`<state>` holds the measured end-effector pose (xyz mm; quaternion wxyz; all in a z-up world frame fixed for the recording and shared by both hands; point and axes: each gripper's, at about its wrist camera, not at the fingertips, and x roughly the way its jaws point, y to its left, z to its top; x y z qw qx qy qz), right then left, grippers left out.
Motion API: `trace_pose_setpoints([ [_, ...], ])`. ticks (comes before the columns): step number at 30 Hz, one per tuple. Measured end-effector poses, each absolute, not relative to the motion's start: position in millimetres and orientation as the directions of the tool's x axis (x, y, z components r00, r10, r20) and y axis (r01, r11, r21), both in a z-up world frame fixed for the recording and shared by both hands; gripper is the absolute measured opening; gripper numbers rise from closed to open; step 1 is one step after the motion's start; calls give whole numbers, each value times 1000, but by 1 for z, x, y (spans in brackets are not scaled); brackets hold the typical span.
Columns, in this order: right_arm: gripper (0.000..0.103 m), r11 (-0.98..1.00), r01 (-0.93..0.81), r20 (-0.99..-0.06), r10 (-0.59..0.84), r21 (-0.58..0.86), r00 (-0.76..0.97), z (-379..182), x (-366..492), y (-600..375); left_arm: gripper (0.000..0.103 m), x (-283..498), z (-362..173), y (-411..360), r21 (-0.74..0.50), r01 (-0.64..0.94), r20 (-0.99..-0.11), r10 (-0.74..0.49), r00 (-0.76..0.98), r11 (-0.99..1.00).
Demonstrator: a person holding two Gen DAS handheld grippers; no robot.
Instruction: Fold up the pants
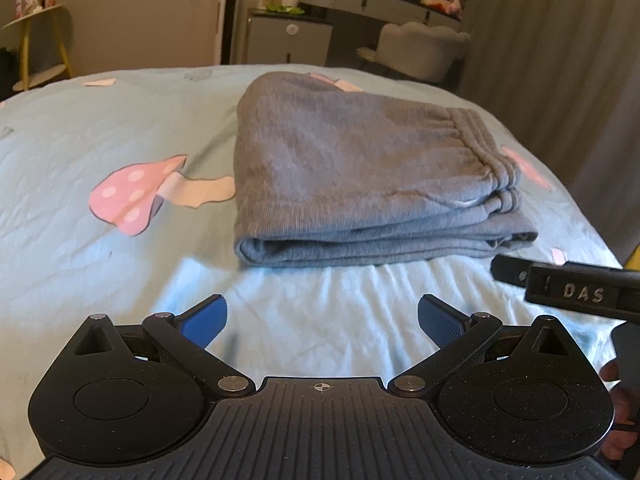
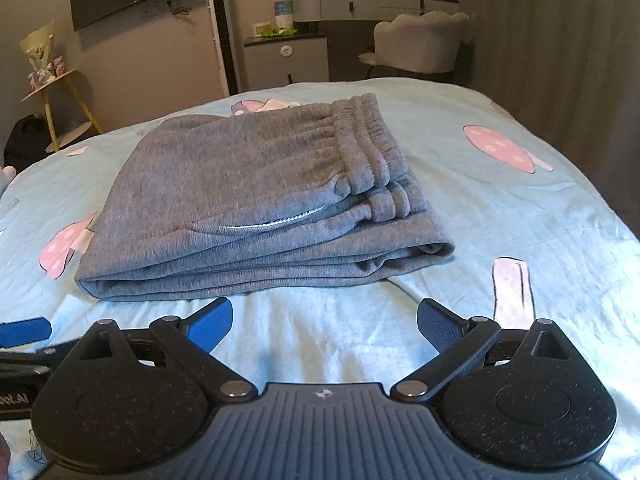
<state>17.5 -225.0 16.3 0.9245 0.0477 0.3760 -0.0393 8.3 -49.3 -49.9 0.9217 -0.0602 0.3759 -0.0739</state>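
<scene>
Nearest to you, your left claw (image 1: pixel 322 322) is spread wide and holds nothing, its blue pads (image 1: pixel 204 320) hanging over bare sheet. Your right claw (image 2: pixel 324 324) is just as wide and just as empty, and it sits close beside the left one: its black body shows at the right edge of the left view.

Just beyond both claws, the bed sheet (image 2: pixel 500 208) is pale blue with pink mushroom prints and lightly rippled. On it lie the grey pants (image 2: pixel 248 200), already stacked into a compact bundle of several layers. The folded edge faces you, and the elastic waistband (image 2: pixel 368 148) lies on top toward the right and far side.

The folding looks essentially done, so what is left is tidying. The lower layers poke out at the near right corner (image 2: pixel 436 250), past the waistband. If you want a cleaner stack, nudge that corner in with closed or near-closed pads rather than pinching, since pinching one layer would drag the top ones askew. Press down lightly on top to flatten it.

Far behind, a dresser (image 2: pixel 376 2) and chair (image 2: pixel 416 46) stand clear of your work.
</scene>
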Motion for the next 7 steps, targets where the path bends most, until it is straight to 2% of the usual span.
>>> trace_pose_setpoints([
  [7, 99, 994, 104, -679, -53, 34, 732, 23, 10, -221, 103, 8, -51, -49, -141, 57, -711, -141, 689, 988],
])
